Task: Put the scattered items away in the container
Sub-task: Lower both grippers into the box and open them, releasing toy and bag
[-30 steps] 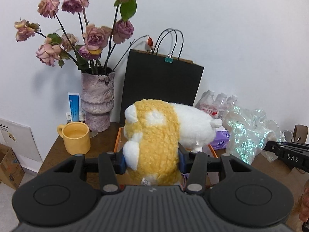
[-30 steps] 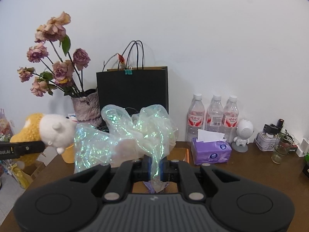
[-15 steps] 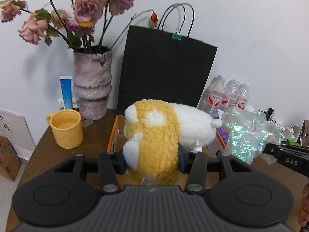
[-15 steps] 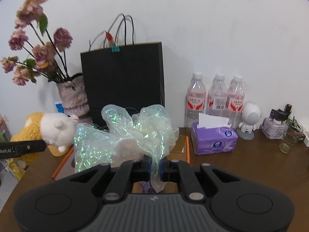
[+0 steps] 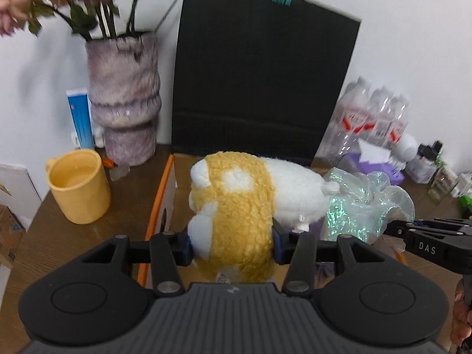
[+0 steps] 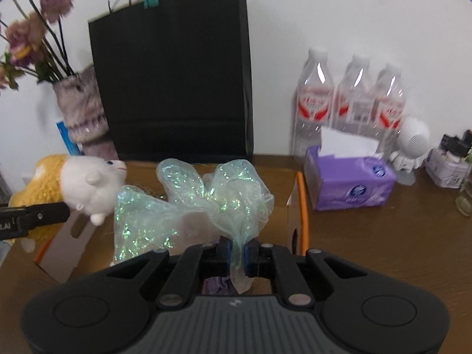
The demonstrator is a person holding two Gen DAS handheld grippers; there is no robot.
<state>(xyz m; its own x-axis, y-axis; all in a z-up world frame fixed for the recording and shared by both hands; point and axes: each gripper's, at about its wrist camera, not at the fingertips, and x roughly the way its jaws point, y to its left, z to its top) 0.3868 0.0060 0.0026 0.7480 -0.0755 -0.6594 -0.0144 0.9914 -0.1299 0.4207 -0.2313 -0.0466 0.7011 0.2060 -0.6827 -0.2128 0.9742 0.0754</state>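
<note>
Yellow-and-white plush sheep (image 5: 250, 206) sits clamped across its woolly body in the left gripper (image 5: 231, 246), long axis running from 8 to 2 o'clock, head toward 2; both fingers press its flanks; iridescent gauze ribbon (image 6: 191, 206) is pinched by a trailing end in the right gripper (image 6: 236, 258), billowing toward 11 o'clock; both loads hang over the open cardboard box (image 6: 299, 206) with its orange rim, directly below and ahead; each gripper points toward 12, tilted downward; black paper bag (image 5: 259, 82) stands beyond.
</note>
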